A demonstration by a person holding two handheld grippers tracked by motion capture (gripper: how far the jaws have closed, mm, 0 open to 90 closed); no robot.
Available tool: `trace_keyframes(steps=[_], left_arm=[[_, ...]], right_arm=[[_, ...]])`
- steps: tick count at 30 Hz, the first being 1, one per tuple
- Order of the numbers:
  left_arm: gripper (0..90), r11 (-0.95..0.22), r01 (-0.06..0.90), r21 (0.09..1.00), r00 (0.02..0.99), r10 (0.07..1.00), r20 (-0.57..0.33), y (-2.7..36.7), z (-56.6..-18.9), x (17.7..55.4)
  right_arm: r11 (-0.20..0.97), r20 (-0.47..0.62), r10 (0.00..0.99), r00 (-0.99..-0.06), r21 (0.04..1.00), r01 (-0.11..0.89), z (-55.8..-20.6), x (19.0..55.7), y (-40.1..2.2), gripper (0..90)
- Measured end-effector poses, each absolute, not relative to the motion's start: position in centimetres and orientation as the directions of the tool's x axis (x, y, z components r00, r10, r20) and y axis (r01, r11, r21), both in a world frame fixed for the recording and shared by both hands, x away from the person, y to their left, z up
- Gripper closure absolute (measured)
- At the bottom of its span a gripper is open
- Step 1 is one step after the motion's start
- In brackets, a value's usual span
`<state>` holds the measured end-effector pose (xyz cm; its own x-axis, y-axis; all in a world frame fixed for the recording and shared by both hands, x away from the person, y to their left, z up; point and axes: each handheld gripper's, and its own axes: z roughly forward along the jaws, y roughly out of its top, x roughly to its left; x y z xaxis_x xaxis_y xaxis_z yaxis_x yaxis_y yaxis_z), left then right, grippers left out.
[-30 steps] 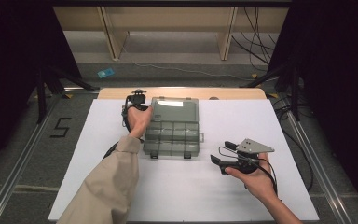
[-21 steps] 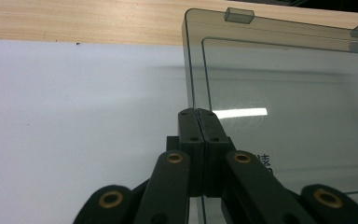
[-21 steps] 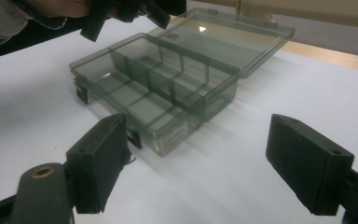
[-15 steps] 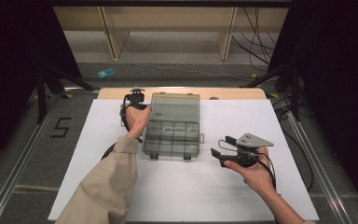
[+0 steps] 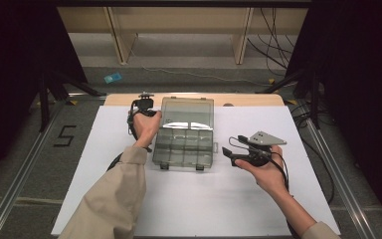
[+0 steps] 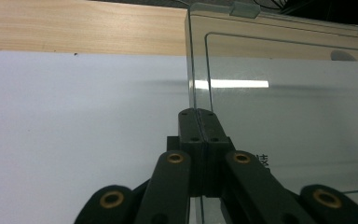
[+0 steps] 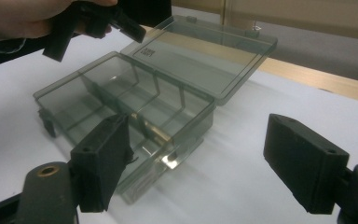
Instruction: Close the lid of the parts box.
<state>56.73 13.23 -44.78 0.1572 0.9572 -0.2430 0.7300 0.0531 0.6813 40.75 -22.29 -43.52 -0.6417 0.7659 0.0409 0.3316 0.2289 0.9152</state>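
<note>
A clear grey compartment box point(image 5: 183, 149) stands in the middle of the white table cover, its lid point(image 5: 187, 113) swung open toward the far side. My left gripper point(image 5: 157, 116) is shut on the lid's left edge; in the left gripper view the jaws point(image 6: 198, 117) meet on the thin clear lid point(image 6: 284, 93). My right gripper point(image 5: 234, 146) hangs open just right of the box, held in a hand above the table. From the right gripper view its wide-apart jaws point(image 7: 203, 150) frame the box's point(image 7: 121, 100) near corner, where a small brass-coloured piece point(image 7: 152, 131) lies.
White sheet point(image 5: 238, 199) covers the table, with a wooden strip point(image 5: 248, 99) along the far edge. Behind it stand wooden shelf legs point(image 5: 121, 37). Cables point(image 5: 308, 124) run along the right side. A sleeve point(image 5: 114, 194) crosses the left front.
My right gripper has moved left toward the box and risen slightly. The left gripper and the lid have stayed put.
</note>
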Motion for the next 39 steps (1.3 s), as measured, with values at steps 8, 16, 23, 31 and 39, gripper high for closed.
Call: trace_keyframes(steps=[8,16,23,31,39], left_arm=[[89.7,0.051,0.725,0.687,0.164,0.956,-0.244,13.4,-44.6,56.6],[89.7,0.049,0.72,0.692,0.172,0.954,-0.247,13.5,-44.5,56.4],[89.7,0.048,0.718,0.694,0.177,0.952,-0.249,13.6,-44.4,56.3],[89.6,0.076,0.719,0.691,0.161,0.949,-0.271,13.8,-44.8,56.1],[89.6,0.06,0.717,0.694,0.177,0.948,-0.265,14.2,-44.9,56.1]], right_arm=[[0.242,0.02,0.777,-0.63,0.913,0.328,-42.0,43.6,-20.8,24.6],[0.212,0.059,0.805,-0.59,0.9,0.381,-42.0,47.3,-19.3,26.1],[0.232,0.042,0.832,-0.553,0.879,0.416,-42.4,50.0,-17.9,29.0],[0.226,0.066,0.86,-0.506,0.84,0.494,-43.1,52.6,-16.9,34.9],[0.226,0.057,0.882,-0.468,0.821,0.525,-43.3,54.4,-16.2,40.5]])
